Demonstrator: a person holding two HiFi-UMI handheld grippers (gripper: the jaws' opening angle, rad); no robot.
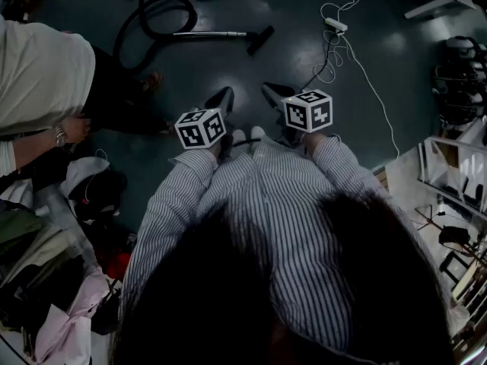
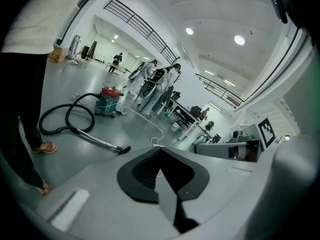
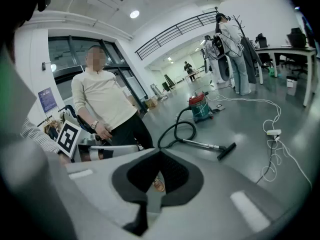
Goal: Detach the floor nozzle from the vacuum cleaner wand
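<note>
The left gripper [image 2: 160,150] has its jaws clenched together, and nothing is between them; the dark pads meet in one line. The right gripper [image 3: 160,154] is in the same state, with its jaws pressed together and empty. A person in a striped shirt [image 1: 274,204] holds both grippers in the air, side by side and near each other. They point forward and somewhat down toward the floor [image 1: 289,14].

The floor nozzle [image 1: 260,39] lies on the floor well ahead of both pairs of jaws and touches neither of them. It sits on the end of the wand [image 1: 213,33], joined to it. Seen from the left jaws it is ahead and a little to the left. Seen from the right jaws it is ahead and to the right.

From the nozzle the wand runs to a black hose [image 1: 152,14]. The hose curls in a loop on the floor and goes on to the red and green vacuum body [image 3: 201,105], farther beyond the jaws.

A white cable [image 1: 335,52] with a power strip [image 1: 335,26] lies on the floor to the right of the right jaws. Another person in a cream sweater [image 3: 102,104] stands to the left of the left jaws.
</note>
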